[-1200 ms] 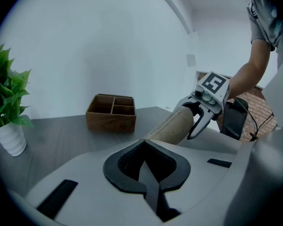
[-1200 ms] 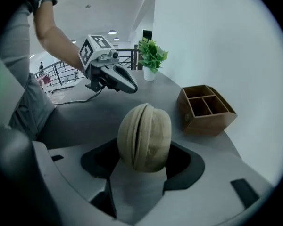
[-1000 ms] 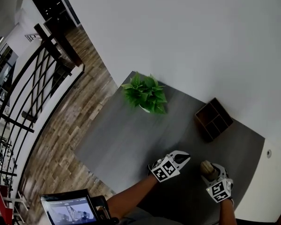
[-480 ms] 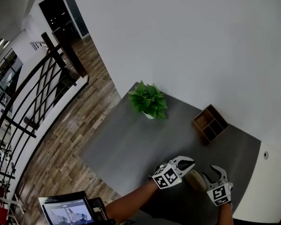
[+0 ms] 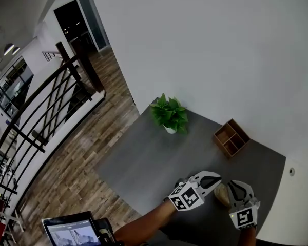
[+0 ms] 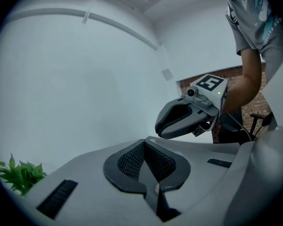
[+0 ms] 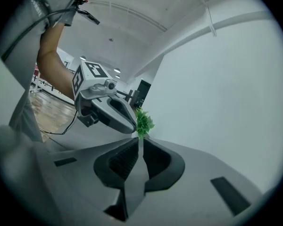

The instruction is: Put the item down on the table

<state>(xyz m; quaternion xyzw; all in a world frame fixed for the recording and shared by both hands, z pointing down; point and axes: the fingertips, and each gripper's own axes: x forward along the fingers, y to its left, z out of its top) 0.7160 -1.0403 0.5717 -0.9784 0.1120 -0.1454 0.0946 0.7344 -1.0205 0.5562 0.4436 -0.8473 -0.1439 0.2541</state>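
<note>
While item (image 5: pixel 221 194) sits on tbl (image 5: pixel 143 160), axis unclear.

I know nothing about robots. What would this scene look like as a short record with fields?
Table: dark grey
On it: potted plant, wooden divided box, tan item
Tan item: loose on the table, held by neither gripper
Left hand-held gripper: shut, empty
Right hand-held gripper: jaws have just been closing, all but shut, nothing between them

Plant (image 5: pixel 170 116) left of box (image 5: pixel 231 137) on table (image 5: pixel 143 164), item (image 5: pixel 222 193) nearer front.
</note>
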